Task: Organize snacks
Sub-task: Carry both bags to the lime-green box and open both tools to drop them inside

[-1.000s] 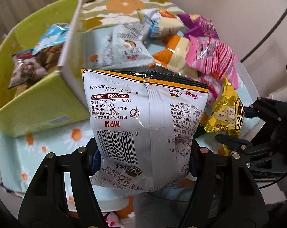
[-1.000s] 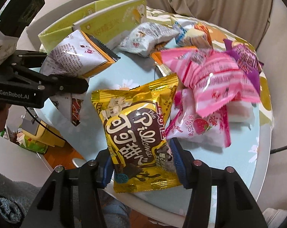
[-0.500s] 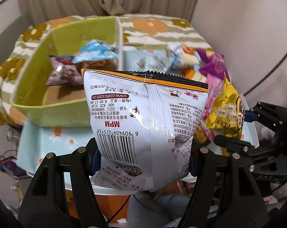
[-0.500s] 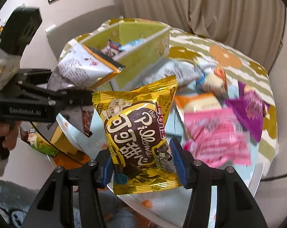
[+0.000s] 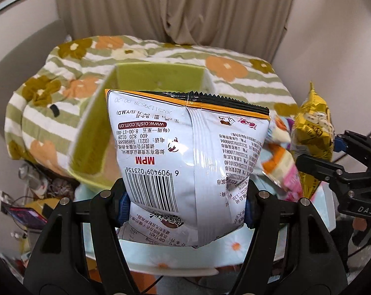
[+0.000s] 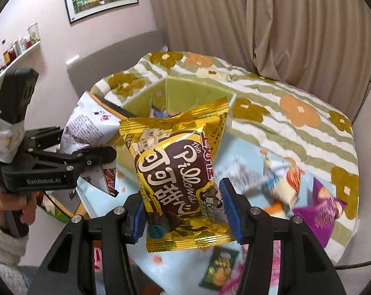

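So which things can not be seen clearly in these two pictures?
- Left wrist view: the green box floor, hidden behind the white snack bag.
- Right wrist view: the box contents, mostly covered by the gold snack bag; loose snacks on the right, blurred.

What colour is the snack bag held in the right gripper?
Shiny gold with a dark brown panel and cream lettering: the gold snack bag, clearest in the right wrist view.

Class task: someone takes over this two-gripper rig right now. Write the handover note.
Left gripper: shut on the white snack bag, held above the table.
Right gripper: shut on the gold snack bag, also lifted.
Green box: open ahead, a few packets already inside.
Left to do: drop both bags in, then clear the loose packets, such as the purple packet.
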{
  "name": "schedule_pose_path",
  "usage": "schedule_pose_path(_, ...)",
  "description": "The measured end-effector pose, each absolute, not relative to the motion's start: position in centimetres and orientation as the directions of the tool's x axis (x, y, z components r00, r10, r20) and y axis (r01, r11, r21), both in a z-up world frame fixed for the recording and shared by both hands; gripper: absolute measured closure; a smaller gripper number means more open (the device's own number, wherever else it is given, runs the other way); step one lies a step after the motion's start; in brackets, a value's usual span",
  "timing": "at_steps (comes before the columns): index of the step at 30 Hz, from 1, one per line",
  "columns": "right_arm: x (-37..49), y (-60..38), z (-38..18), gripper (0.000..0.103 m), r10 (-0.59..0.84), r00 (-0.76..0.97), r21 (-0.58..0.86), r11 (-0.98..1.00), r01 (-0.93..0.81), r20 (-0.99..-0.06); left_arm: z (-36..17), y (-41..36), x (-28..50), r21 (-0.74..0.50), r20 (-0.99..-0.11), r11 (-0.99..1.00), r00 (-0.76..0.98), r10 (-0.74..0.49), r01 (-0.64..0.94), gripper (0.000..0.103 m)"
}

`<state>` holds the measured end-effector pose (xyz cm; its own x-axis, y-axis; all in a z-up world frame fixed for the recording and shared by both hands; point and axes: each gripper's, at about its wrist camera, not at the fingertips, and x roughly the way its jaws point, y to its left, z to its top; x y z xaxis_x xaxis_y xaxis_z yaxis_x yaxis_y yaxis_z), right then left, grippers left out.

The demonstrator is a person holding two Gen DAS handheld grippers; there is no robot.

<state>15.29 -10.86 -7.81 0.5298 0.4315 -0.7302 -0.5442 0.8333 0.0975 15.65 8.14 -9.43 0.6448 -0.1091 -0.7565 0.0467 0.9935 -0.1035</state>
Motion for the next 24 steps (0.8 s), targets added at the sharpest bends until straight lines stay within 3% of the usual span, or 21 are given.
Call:
schedule_pose_path(14, 23.3, -3.8, -8.4, 0.053, 0.371, 0.517, 0.224, 0.919, -0.326, -0.771, -13.5, 15.7, 26.2, -0.117, -0.832, 0.992, 0.543, -0.119, 0.038, 0.038)
schedule_pose_path(16, 23.9, -3.0, -8.9, 0.053, 0.359, 0.513, 0.226, 0.925, -0.305, -0.779, -14.5, 15.9, 27.3, -0.122, -0.844, 0.991, 0.52, -0.131, 0.051, 0.034)
schedule_pose_path(18, 24.4, -2.5, -9.4, 0.053, 0.344, 0.508, 0.226, 0.933, -0.28, -0.79, -15.2, 15.9, 28.1, -0.114, -0.855, 0.991, 0.501, -0.131, 0.064, 0.009)
schedule_pose_path(19, 24.5, -2.2, -9.5, 0.053, 0.339, 0.506, 0.226, 0.935, -0.272, -0.793, -15.5, 16.0, 28.2, -0.113, -0.856, 0.991, 0.499, -0.133, 0.07, 0.005)
schedule_pose_path(24, 25.4, -1.6, -10.3, 0.053, 0.307, 0.495, 0.216, 0.948, -0.233, -0.813, -15.8, 16.5, 27.8, -0.114, -0.857, 0.989, 0.495, -0.144, 0.092, 0.005)
